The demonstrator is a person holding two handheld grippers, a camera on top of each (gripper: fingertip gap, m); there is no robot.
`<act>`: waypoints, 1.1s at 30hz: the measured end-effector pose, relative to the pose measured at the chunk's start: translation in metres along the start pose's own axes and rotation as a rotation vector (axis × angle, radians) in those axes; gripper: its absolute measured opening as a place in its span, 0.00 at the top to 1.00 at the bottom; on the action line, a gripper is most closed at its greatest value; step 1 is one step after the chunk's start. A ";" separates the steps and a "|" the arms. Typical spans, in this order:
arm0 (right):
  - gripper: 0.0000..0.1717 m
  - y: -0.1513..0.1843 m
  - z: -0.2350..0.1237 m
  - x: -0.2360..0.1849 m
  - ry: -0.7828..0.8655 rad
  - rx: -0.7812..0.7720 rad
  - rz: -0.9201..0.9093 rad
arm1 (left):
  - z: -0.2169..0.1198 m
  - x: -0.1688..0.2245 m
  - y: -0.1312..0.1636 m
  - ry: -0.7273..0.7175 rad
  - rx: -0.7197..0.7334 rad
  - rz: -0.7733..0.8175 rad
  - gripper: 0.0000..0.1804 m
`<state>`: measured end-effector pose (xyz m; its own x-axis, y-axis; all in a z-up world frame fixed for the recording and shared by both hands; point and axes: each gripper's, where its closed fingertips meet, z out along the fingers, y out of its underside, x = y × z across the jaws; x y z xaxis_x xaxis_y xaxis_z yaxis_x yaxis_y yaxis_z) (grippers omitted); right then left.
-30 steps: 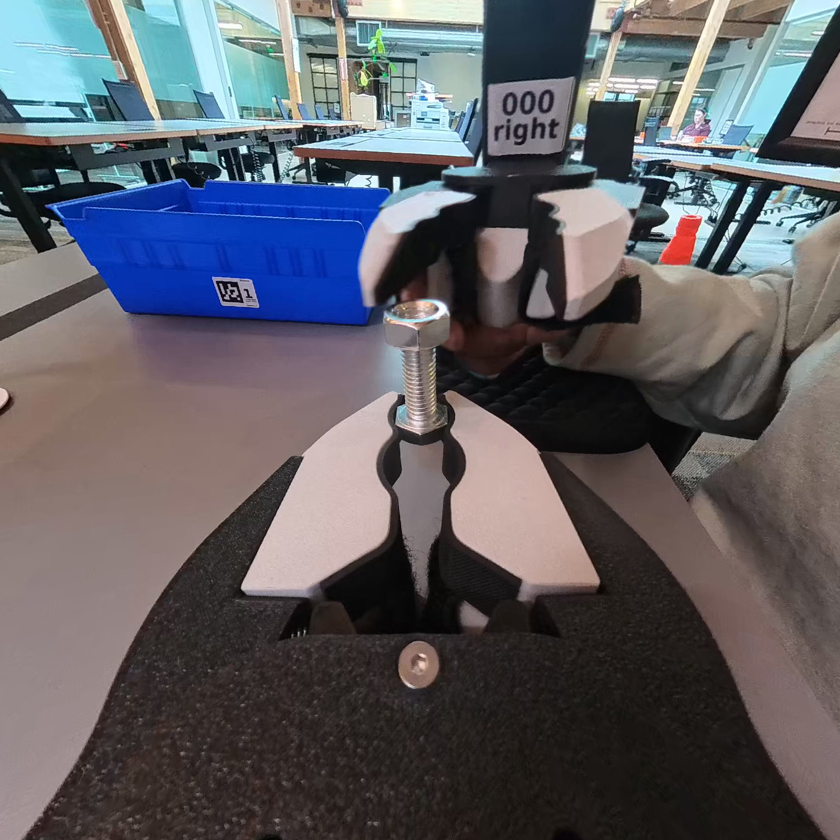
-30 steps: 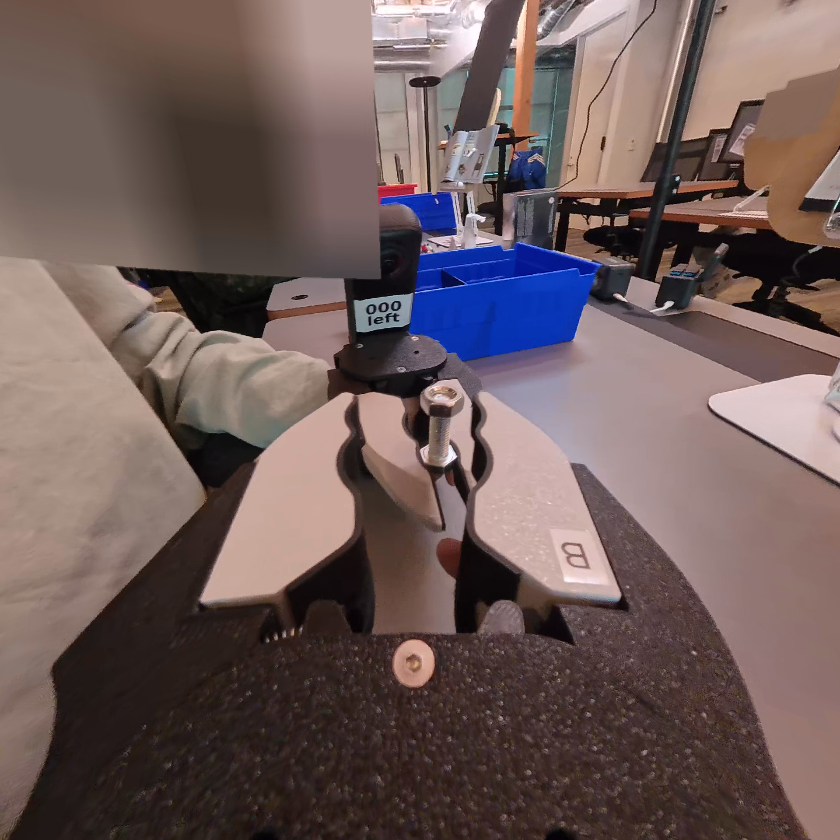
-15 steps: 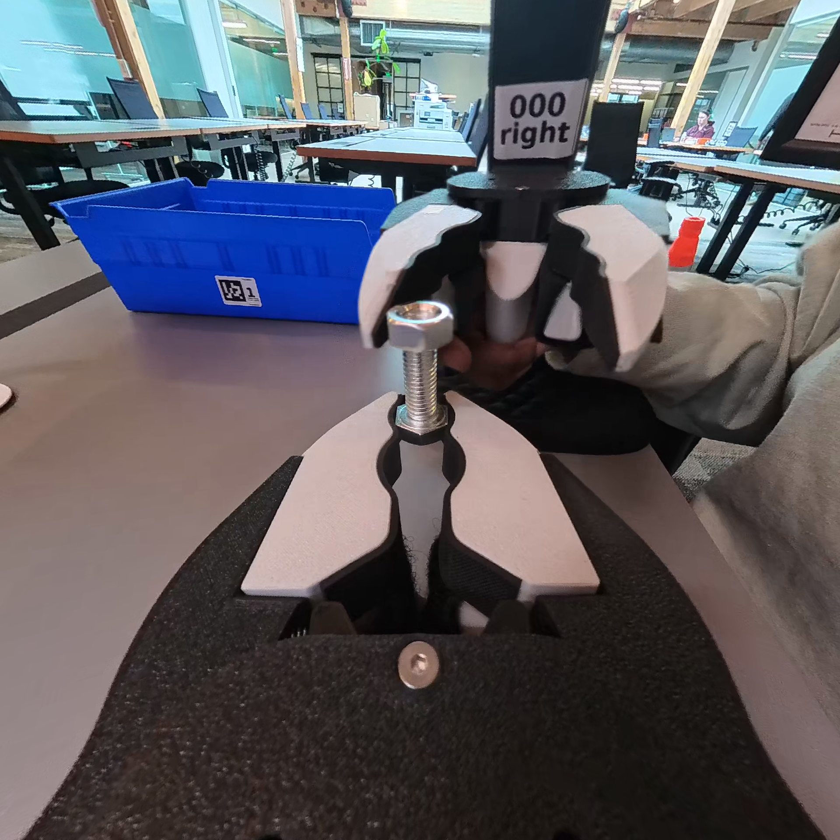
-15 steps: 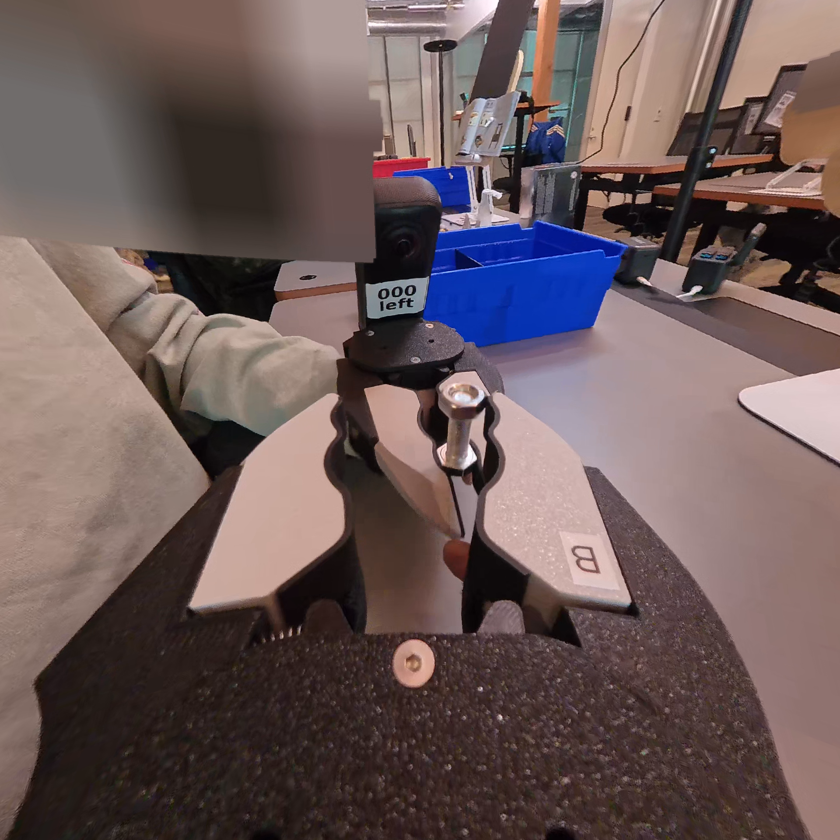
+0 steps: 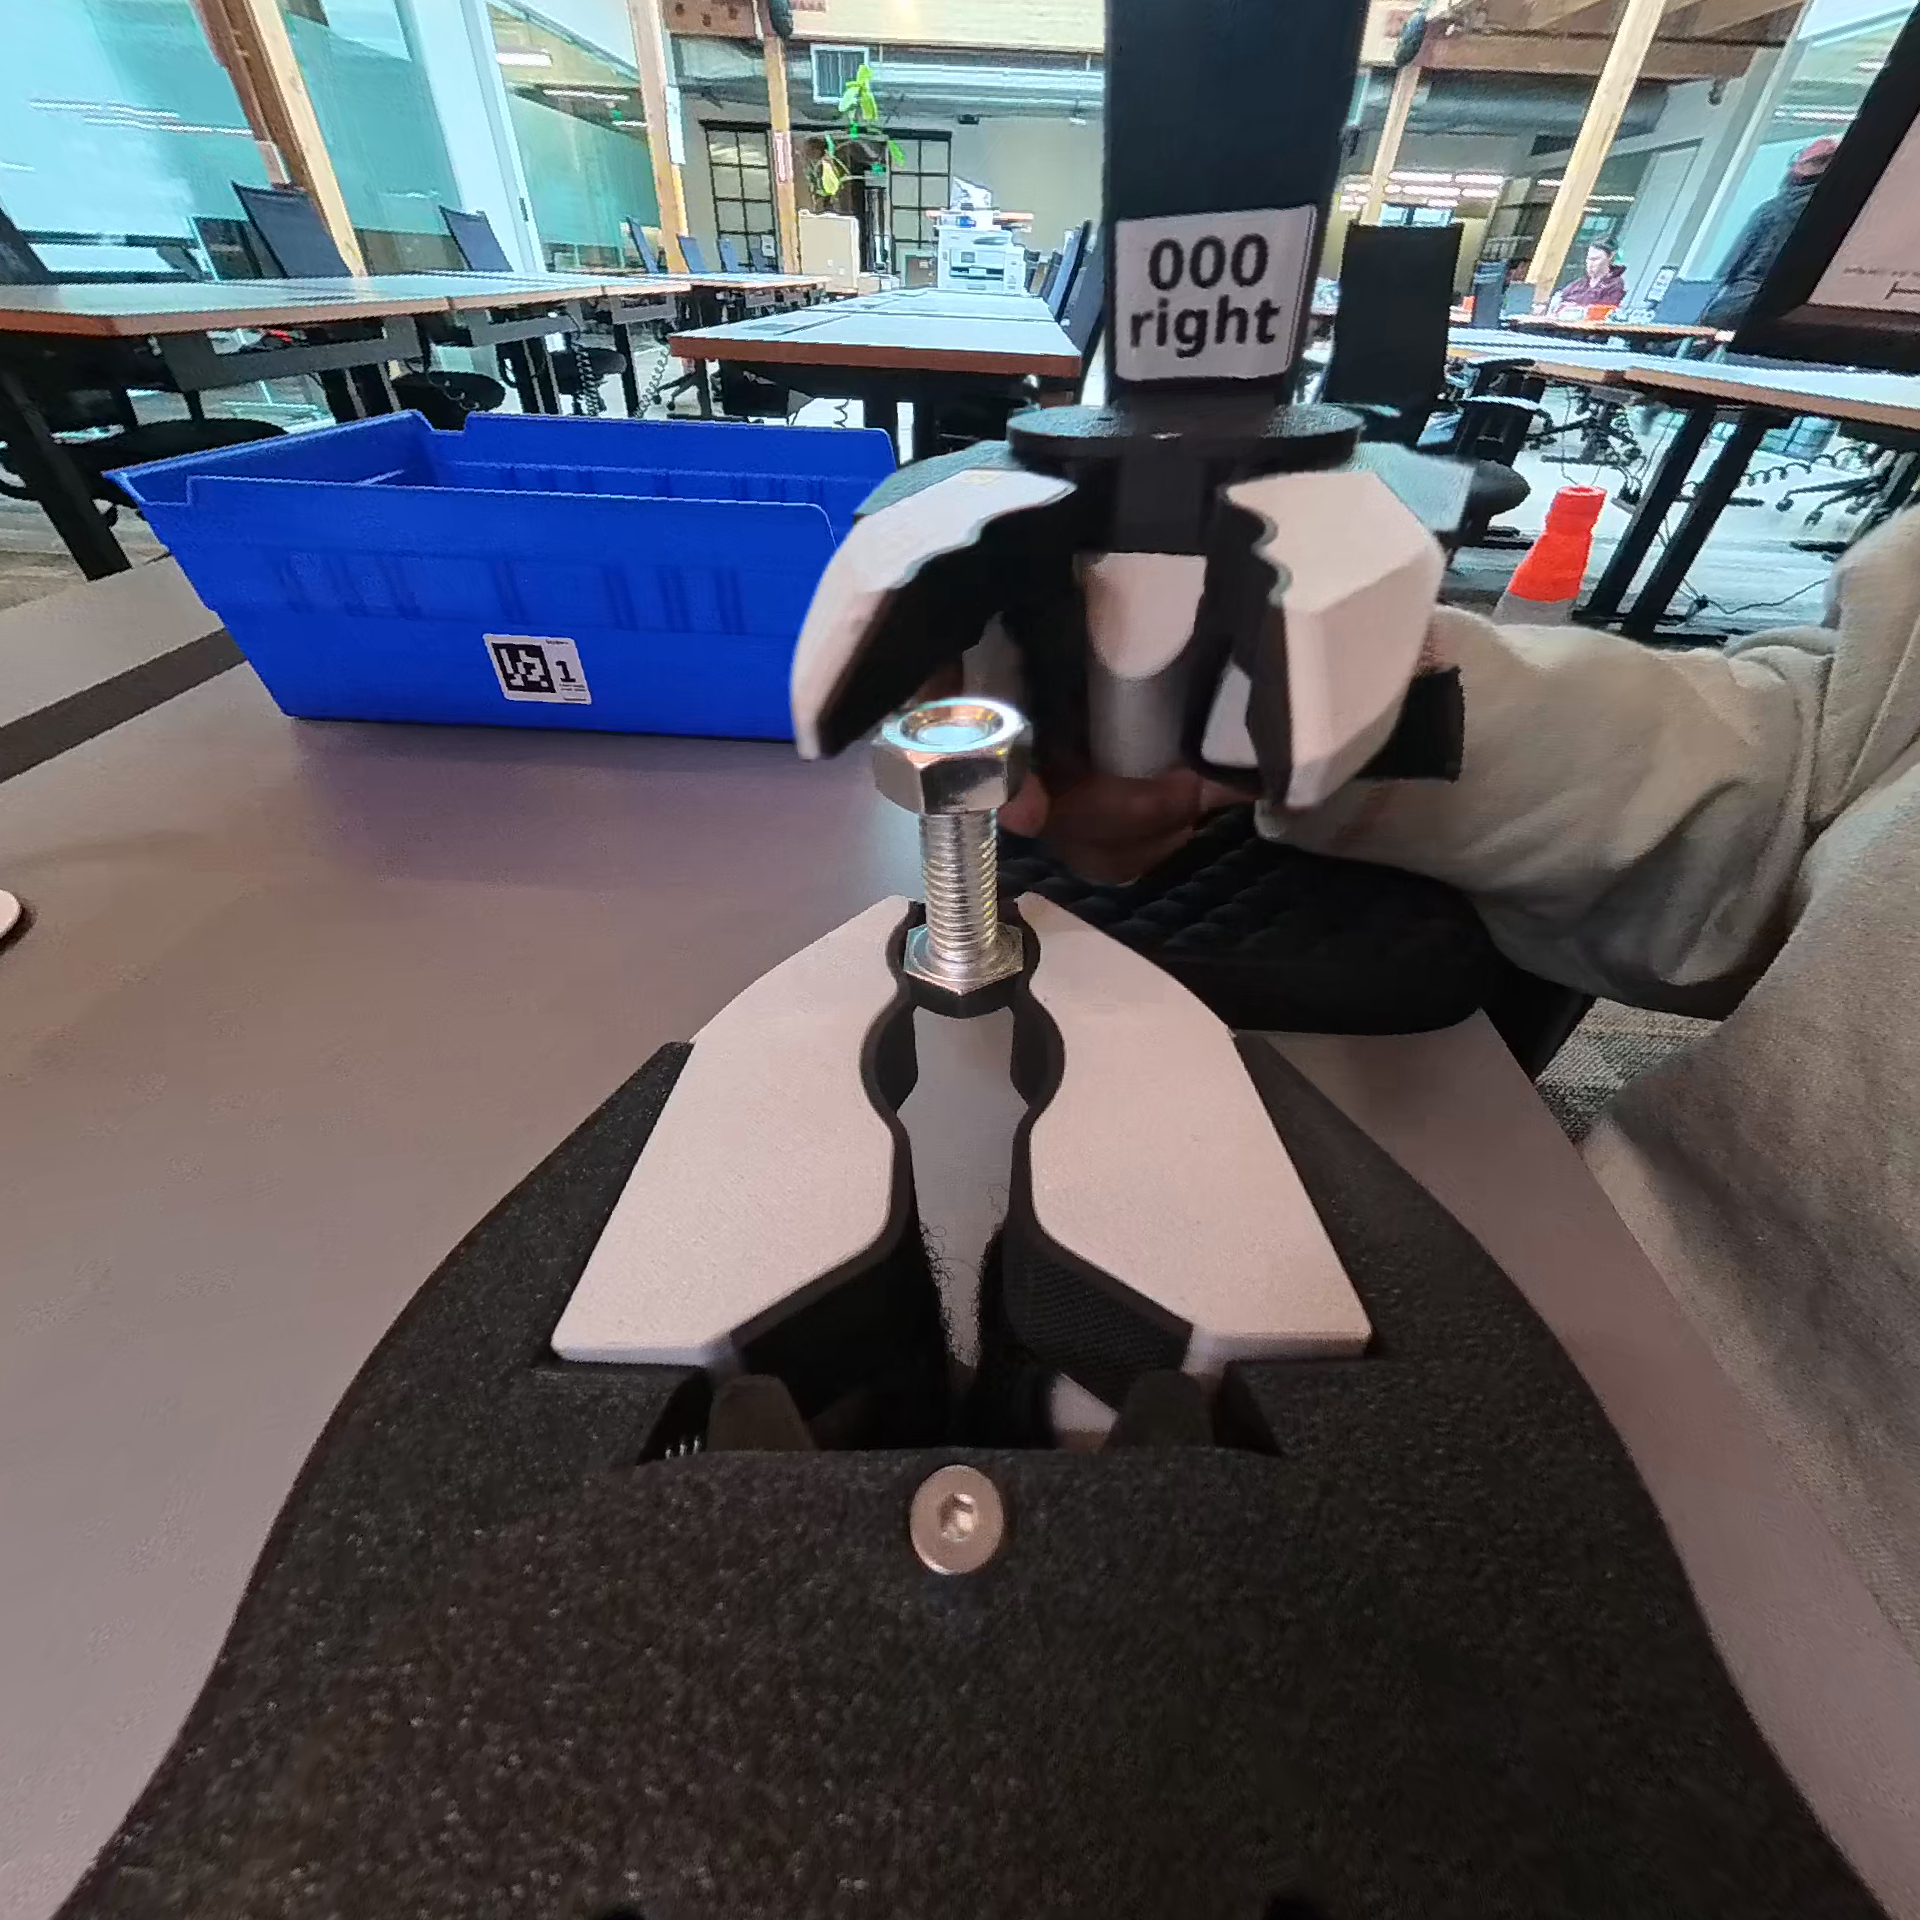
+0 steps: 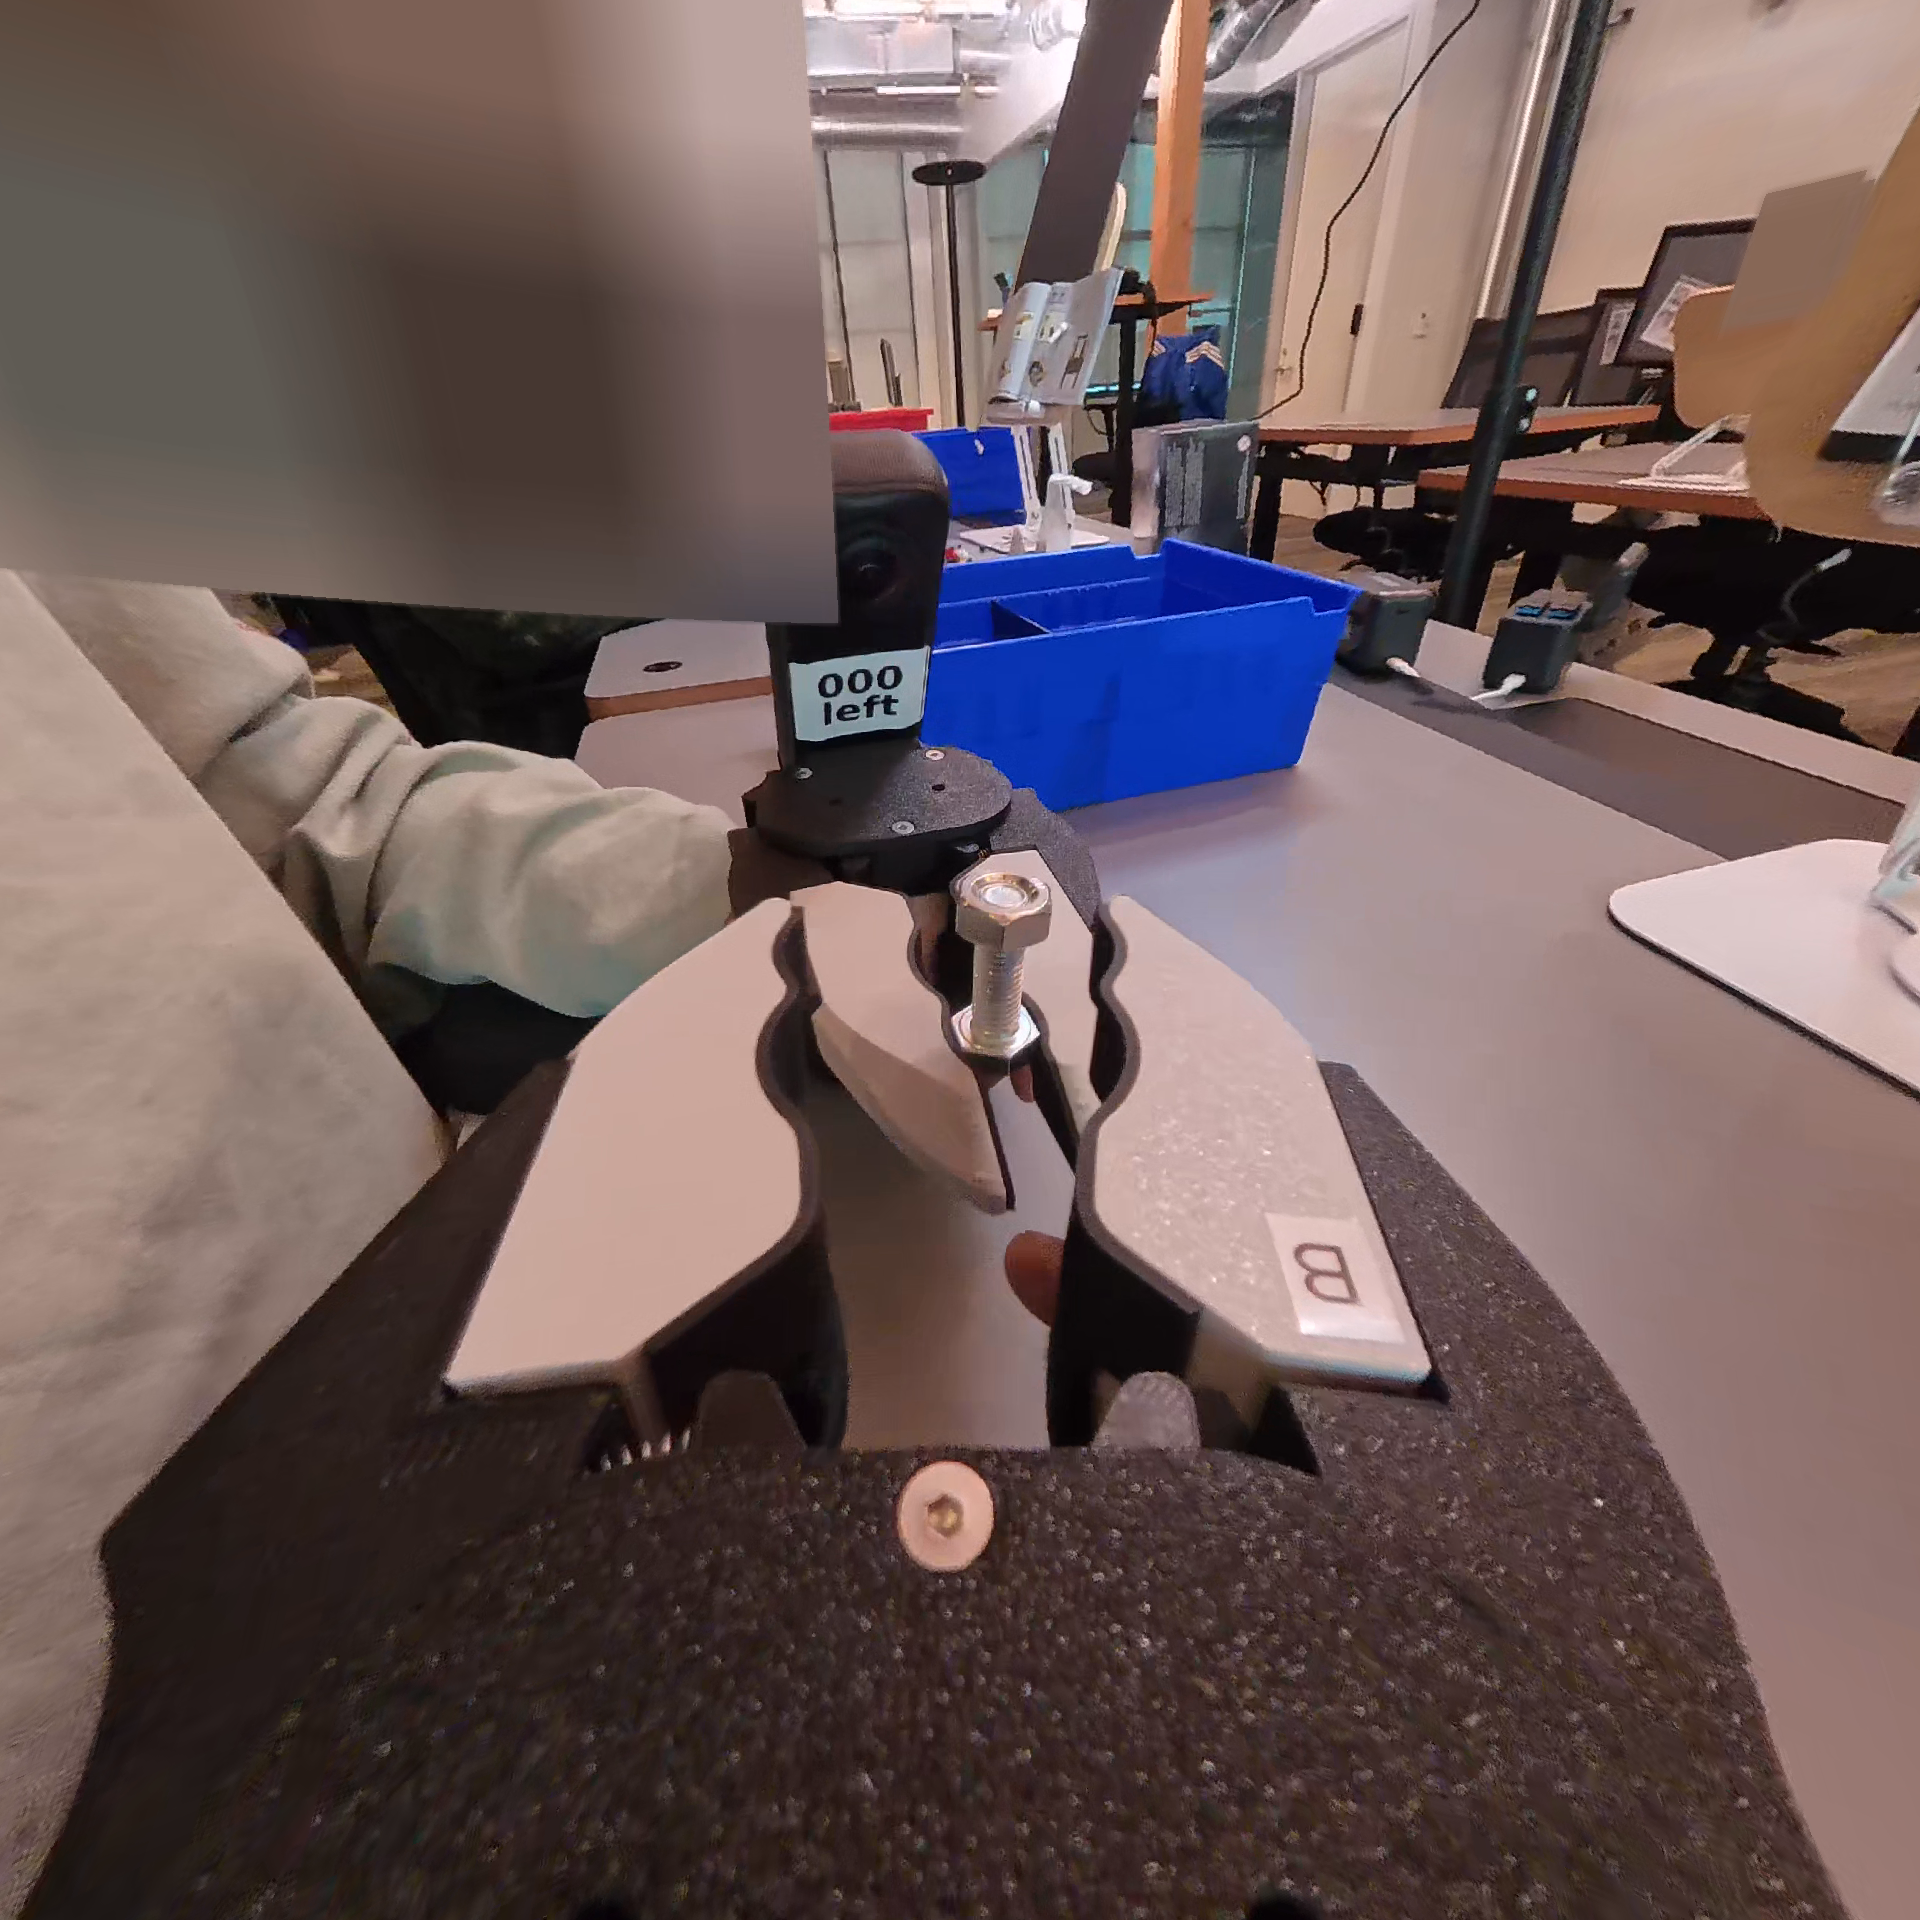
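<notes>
Left to right: the blue bin [image 5: 499, 582] stood on the grey table [image 5: 312, 987]; the left gripper [image 5: 961, 935] clamped the nut [image 5: 961, 961] on the upright hex bolt [image 5: 951, 821] — unchanged — while the right gripper [image 6: 940, 925] narrowed slightly, jaws wide, gripping nothing.

Blue plastic bin [image 5: 499, 592] on a grey table [image 5: 312, 935], far left in the left wrist view, white coded sticker [image 5: 536, 668] on its near wall. Seen from the right wrist view, dividers inside the same bin [image 6: 1132, 675]. White flat base [image 6: 1766, 956] at right on the tabletop. Two small black chargers with cables [image 6: 1455, 644] far right. Beyond, rows of wooden-edged desks [image 5: 883, 343], black office chairs [image 5: 281, 234], timber posts [image 5: 1569, 145], an orange cone [image 5: 1558, 551] on the floor.
</notes>
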<state>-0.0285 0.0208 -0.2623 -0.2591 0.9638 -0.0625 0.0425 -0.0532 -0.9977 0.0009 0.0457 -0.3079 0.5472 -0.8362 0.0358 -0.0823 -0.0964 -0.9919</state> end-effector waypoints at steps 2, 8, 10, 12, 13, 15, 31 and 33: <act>0.67 0.002 0.008 -0.001 -0.018 -0.017 -0.004 | 0.000 0.001 0.000 0.003 -0.003 0.002 0.93; 0.65 0.005 0.021 -0.007 -0.056 -0.046 -0.019 | 0.001 0.002 0.002 0.008 -0.013 0.010 0.93; 0.65 0.005 0.021 -0.008 -0.059 -0.051 -0.023 | 0.001 0.002 0.001 0.008 -0.013 0.010 0.93; 0.67 0.004 0.018 -0.008 -0.054 -0.050 -0.025 | 0.001 0.001 0.001 0.002 -0.012 0.007 0.93; 0.68 0.004 0.015 -0.008 -0.045 -0.048 -0.023 | 0.001 0.001 0.001 0.000 -0.009 0.006 0.93; 0.71 0.004 0.008 -0.006 -0.028 -0.047 -0.020 | 0.001 0.000 0.000 -0.004 -0.004 0.003 0.93; 0.73 -0.004 -0.007 0.002 0.026 0.022 0.010 | 0.001 0.001 0.001 -0.002 -0.006 0.007 0.93; 0.69 -0.003 0.000 0.002 0.017 0.013 0.013 | 0.001 0.001 0.001 0.001 -0.011 0.011 0.93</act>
<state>-0.0292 0.0225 -0.2598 -0.2419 0.9674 -0.0754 0.0329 -0.0695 -0.9970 0.0025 0.0452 -0.3092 0.5453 -0.8379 0.0254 -0.0969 -0.0932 -0.9909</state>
